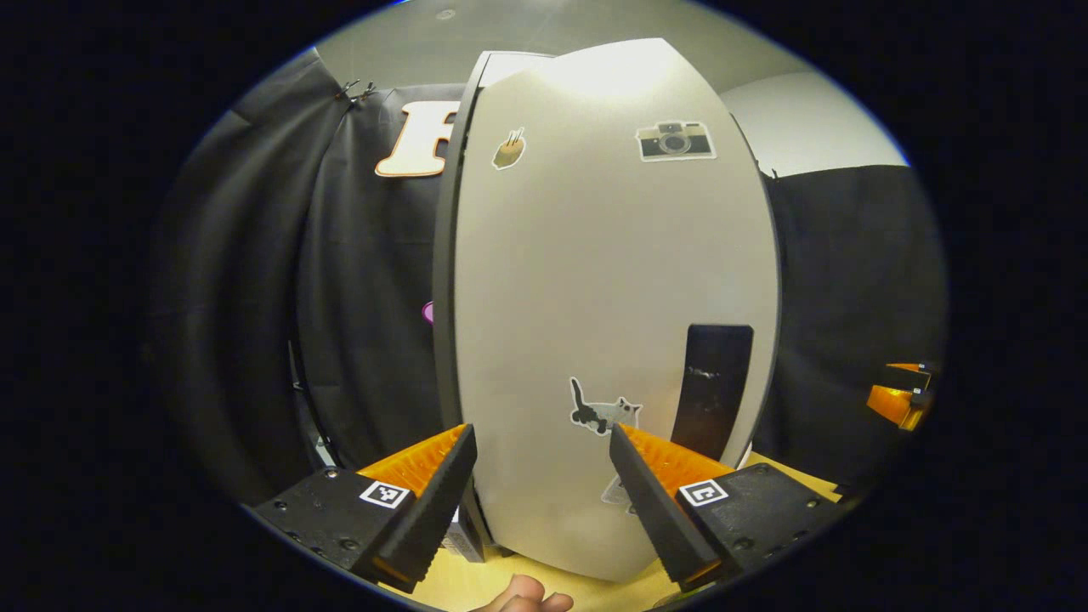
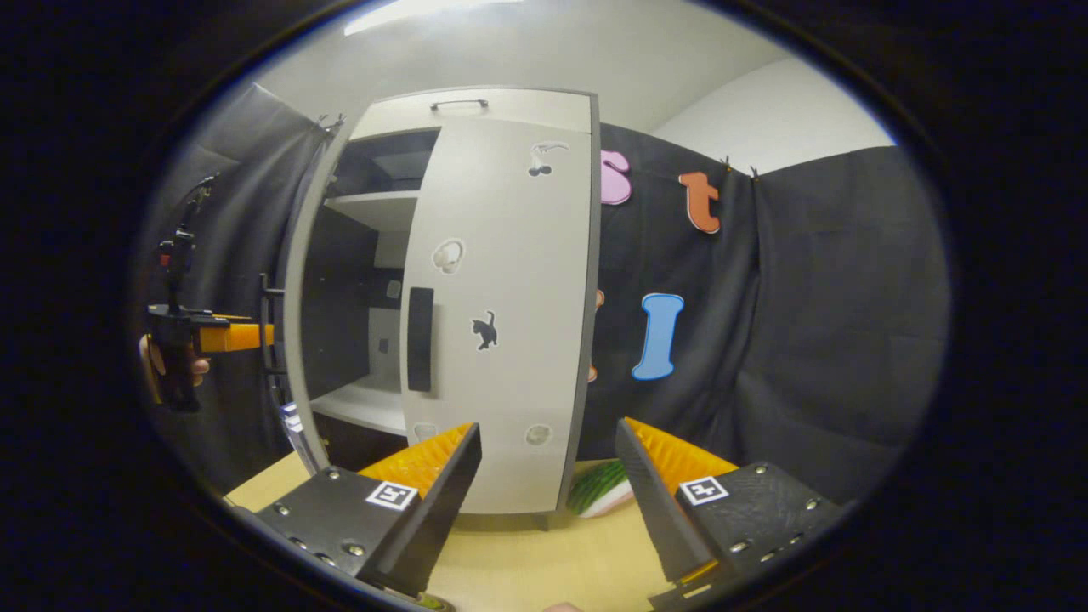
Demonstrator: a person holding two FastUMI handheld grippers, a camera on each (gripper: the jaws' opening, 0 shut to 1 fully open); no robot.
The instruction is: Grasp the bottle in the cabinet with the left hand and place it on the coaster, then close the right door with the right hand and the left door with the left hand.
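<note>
The cabinet's left door [image 1: 595,280] stands right in front of my left gripper [image 1: 541,433], white with stickers and a black handle [image 1: 711,387]. That gripper is open, its fingers close to the door's lower face with nothing between them. In the right gripper view the cabinet [image 2: 476,110] shows its right door [image 2: 501,340] shut, and the left door [image 2: 293,297] swung out edge-on. The left gripper [image 2: 225,337], held by a hand, sits at that door's outer side. My right gripper [image 2: 548,427] hangs open and empty in front of the cabinet's right door.
White shelves [image 2: 365,399] show through the gap between the doors. A green striped flat thing [image 2: 599,489] lies on the yellow tabletop [image 2: 544,552] beside the cabinet's right foot. Black cloth walls [image 2: 807,340] close in the booth. The other gripper [image 1: 901,395] shows at far right.
</note>
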